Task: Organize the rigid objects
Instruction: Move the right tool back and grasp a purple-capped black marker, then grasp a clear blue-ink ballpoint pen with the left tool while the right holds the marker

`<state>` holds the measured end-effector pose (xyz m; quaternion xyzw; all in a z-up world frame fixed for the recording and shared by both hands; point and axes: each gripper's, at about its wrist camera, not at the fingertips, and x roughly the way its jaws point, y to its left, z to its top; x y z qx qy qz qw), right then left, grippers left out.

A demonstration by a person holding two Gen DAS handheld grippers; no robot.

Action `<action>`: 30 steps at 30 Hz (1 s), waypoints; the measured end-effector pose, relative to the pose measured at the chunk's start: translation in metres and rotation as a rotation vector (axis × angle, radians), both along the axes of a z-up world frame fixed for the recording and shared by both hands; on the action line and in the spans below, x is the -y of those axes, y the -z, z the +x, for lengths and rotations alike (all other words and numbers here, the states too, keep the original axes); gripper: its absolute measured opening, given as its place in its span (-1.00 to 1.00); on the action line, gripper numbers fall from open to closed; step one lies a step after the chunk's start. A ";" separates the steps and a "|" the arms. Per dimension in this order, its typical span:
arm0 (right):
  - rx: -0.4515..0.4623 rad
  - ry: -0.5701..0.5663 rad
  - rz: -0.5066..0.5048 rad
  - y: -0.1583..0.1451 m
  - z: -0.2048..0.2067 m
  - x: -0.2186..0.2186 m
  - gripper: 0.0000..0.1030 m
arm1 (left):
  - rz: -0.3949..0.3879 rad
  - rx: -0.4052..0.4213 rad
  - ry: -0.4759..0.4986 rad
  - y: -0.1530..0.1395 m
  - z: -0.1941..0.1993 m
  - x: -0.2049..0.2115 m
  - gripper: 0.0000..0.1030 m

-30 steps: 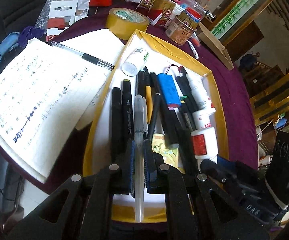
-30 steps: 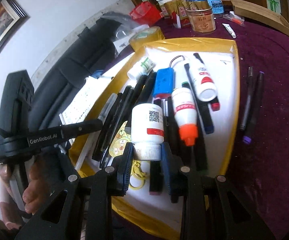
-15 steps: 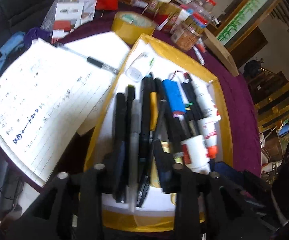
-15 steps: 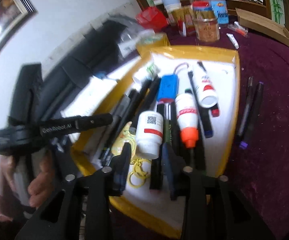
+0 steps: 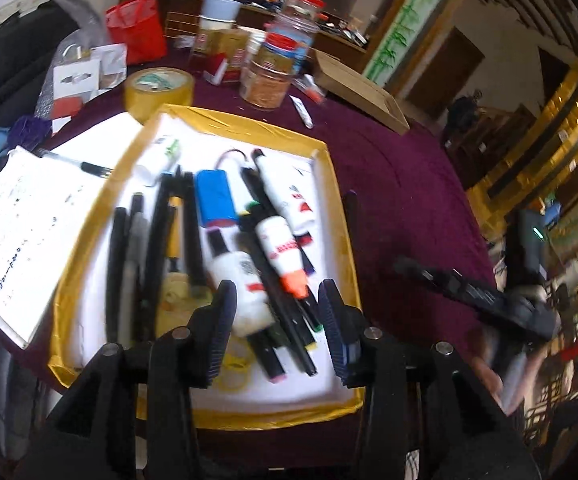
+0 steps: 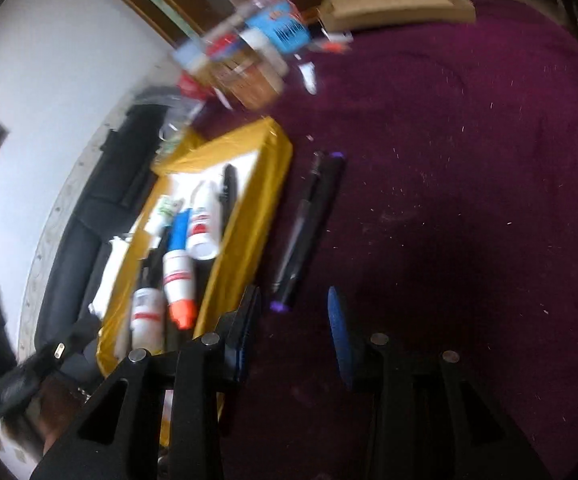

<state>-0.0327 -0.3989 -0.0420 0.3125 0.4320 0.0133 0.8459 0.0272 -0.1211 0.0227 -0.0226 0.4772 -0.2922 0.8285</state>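
Gold-rimmed tray (image 5: 339,216) holds pens and glue bottles (image 5: 279,242). Right wrist alone shows two pens (image 6: 309,232) outside. Left gripper (image 5: 277,312) opening, right gripper (image 6: 293,320) closing, both empty.

My work surface is a round table covered with a deep purple velvety cloth (image 5: 393,184). A shallow rectangular tray with gold-taped rim (image 5: 339,216) rests directly on it, near the edge closest to me. An open lined notebook with blue handwriting (image 5: 21,216) lies against the tray's left side. A roll of yellowish packing tape (image 5: 159,90) and a clear plastic jar of brownish contents (image 5: 267,82) stand beyond the tray. A long flat cardboard box (image 5: 355,90) lies toward the far edge. Two dark pens (image 6: 309,224) lie side by side on the cloth just right of the tray.
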 end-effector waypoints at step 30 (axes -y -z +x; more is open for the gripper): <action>-0.162 0.072 -0.198 0.018 0.045 0.035 -0.75 | 0.104 0.013 0.107 -0.006 -0.022 0.066 -0.22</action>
